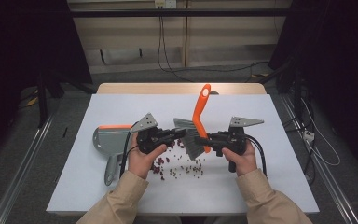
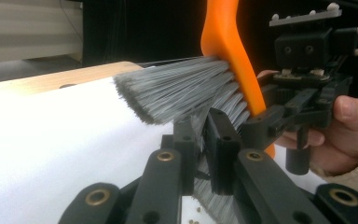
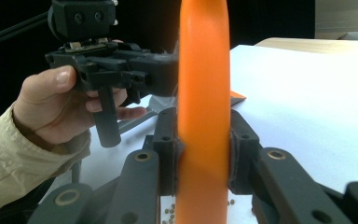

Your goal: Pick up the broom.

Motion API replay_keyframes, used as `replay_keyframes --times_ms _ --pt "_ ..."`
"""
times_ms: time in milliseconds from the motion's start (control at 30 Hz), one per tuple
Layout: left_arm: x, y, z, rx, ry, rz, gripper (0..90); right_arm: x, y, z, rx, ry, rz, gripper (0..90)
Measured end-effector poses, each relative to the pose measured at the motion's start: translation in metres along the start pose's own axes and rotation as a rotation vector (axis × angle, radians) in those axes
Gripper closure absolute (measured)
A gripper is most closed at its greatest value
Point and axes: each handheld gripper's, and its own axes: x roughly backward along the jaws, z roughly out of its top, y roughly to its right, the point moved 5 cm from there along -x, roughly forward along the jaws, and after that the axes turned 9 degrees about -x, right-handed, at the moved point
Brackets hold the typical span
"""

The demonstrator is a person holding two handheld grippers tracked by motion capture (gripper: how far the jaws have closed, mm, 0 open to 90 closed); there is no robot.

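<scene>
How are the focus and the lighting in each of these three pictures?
High view: the white table sheet is evenly bright and the room around it dark; the small dark red beans look soft. Left gripper view: the grey bristles of the orange plastic brush are fairly sharp, the near black jaws blurred. Right gripper view: the orange handle glows, slightly blurred, between the jaws.
</scene>
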Motion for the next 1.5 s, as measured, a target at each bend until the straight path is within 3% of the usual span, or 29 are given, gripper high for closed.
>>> replay_keyframes --times_ms 100,300,567,700,800,900,1000,1200,1433,1500 --pt "-0.001 0.0 -0.001 0.002 -0.003 -0.002 84.5 0.001 0.0 0.0 -0.01 0.008 -0.004 71.0" --pt "0.0 -0.003 0.0 -0.016 -0.003 0.02 81.5 0.0 -0.004 0.003 0.011 -0.012 -0.084 71.4" --pt "0.006 -0.008 0.001 -0.015 -0.022 0.064 60.2 0.005 0.001 0.006 0.028 -0.033 -0.144 71.4" --pt "0.011 -0.01 0.005 -0.043 -0.046 0.097 41.7 0.017 0.012 0.009 0.003 -0.011 -0.2 71.4" --pt "0.013 -0.011 0.005 -0.073 -0.064 0.106 32.3 0.024 0.018 0.011 0.036 -0.032 -0.294 71.4" --pt "0.013 -0.01 0.004 -0.079 -0.079 0.097 24.9 0.028 0.023 0.011 0.044 -0.049 -0.35 71.4" --pt "0.014 -0.011 0.003 -0.078 -0.085 0.091 20.9 0.031 0.027 0.01 0.039 -0.062 -0.377 71.3" --pt "0.023 -0.017 0.003 -0.065 -0.078 0.118 13.6 0.038 0.033 0.009 0.045 -0.109 -0.428 71.3" --pt "0.032 -0.021 -0.002 -0.105 -0.124 0.143 11.1 0.043 0.037 0.006 0.05 -0.142 -0.477 71.3" --pt "0.036 -0.022 -0.004 -0.099 -0.114 0.147 10.8 0.044 0.038 0.005 0.056 -0.161 -0.489 71.3"
